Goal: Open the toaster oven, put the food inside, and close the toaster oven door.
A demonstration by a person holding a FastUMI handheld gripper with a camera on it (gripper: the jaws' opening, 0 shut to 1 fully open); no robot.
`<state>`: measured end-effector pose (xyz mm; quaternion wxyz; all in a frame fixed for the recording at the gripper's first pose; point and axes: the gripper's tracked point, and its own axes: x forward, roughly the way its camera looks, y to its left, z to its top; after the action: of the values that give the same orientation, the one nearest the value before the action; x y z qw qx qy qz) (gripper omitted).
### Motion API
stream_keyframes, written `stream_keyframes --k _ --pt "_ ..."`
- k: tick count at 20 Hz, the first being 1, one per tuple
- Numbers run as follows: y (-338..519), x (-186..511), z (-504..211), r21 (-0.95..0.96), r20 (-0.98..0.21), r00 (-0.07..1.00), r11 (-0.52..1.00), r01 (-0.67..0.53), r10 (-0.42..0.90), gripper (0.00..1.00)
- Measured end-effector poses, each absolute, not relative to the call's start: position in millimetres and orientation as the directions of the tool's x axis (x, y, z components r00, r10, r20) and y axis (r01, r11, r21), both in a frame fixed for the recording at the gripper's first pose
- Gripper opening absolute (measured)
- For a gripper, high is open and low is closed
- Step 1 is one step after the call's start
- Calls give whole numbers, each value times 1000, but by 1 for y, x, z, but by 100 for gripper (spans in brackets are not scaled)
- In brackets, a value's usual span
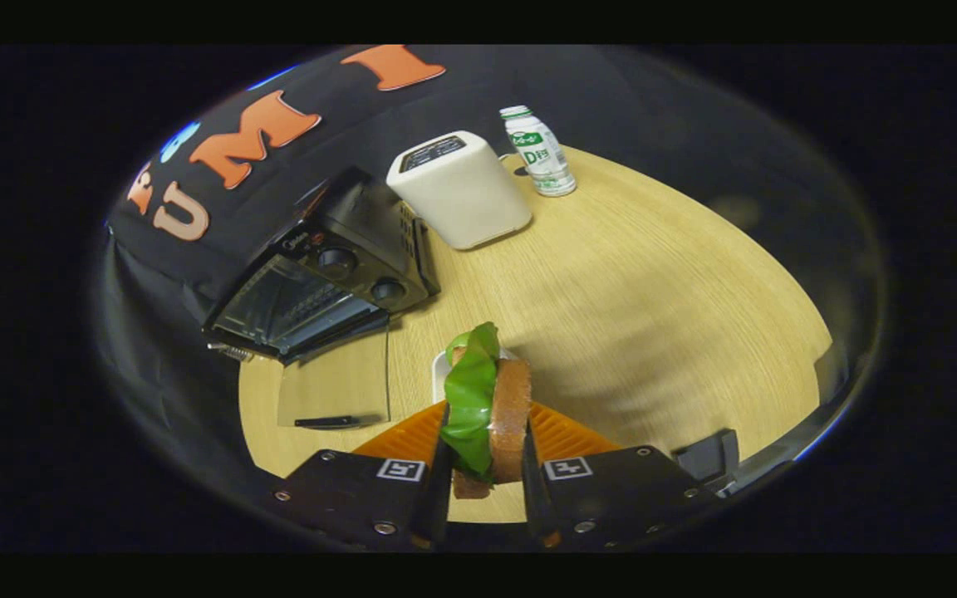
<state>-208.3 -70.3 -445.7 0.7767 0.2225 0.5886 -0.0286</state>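
Observation:
A sandwich (pixel 487 407), brown bread with a green lettuce leaf, stands on edge between my two fingers, and the gripper (pixel 485 465) is shut on it, holding it above the wooden table (pixel 653 291). Behind the sandwich a bit of a white plate (pixel 439 374) peeks out. Beyond and to the left sits the black toaster oven (pixel 321 274) with two knobs. Its glass door (pixel 333 386) is folded down flat onto the table, handle toward me, and the wire rack inside shows.
A white boxy appliance (pixel 460 189) stands just right of the oven, and a small white bottle with a green label (pixel 538 151) farther back. Bare tabletop spreads to the right of the sandwich.

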Motion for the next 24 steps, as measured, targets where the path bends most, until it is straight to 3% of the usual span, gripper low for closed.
stream_keyframes --k 12,24 --pt "-14 -143 -360 552 -776 520 783 288 356 36" --pt "112 -96 -387 706 -688 505 640 303 521 36"
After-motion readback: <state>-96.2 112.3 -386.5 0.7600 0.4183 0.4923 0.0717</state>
